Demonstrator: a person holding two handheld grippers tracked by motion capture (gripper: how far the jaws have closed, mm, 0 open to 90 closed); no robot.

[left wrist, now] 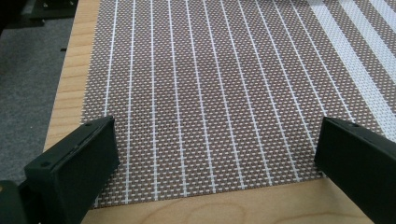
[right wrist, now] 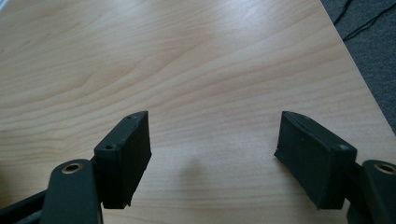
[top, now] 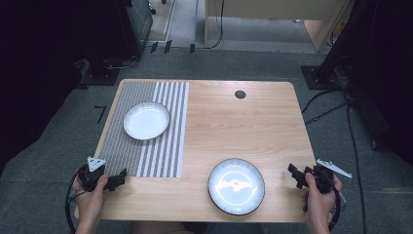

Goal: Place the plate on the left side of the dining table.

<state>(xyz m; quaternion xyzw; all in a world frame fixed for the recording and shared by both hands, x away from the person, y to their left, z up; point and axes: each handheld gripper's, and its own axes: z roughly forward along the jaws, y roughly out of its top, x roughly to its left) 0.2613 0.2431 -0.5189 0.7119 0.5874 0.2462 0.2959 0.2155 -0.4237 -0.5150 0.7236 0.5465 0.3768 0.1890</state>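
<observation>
Right gripper (top: pixel 295 175) sits at the table's near right corner, held in the right hand (top: pixel 319 195), jaws spread wide with nothing between them; in the right gripper view there is bare wood between the black pads (right wrist: pixel 126 154). Just to its left, near but apart, lies the dark-rimmed plate (top: pixel 236 186) on bare wood at the front edge.

Left gripper (top: pixel 118 179) is at the near left corner in the left hand (top: pixel 91 197), jaws also wide apart and empty, hovering over the near edge of the striped placemat (top: pixel 146 146); the left gripper view shows the woven mat (left wrist: pixel 210 93) running away between the jaws.

White plate (top: pixel 146 120) rests on the placemat's far half, well apart from both grippers. The wooden table (top: pixel 234 126) has a small dark round cap (top: pixel 240 94) near its far edge.
</observation>
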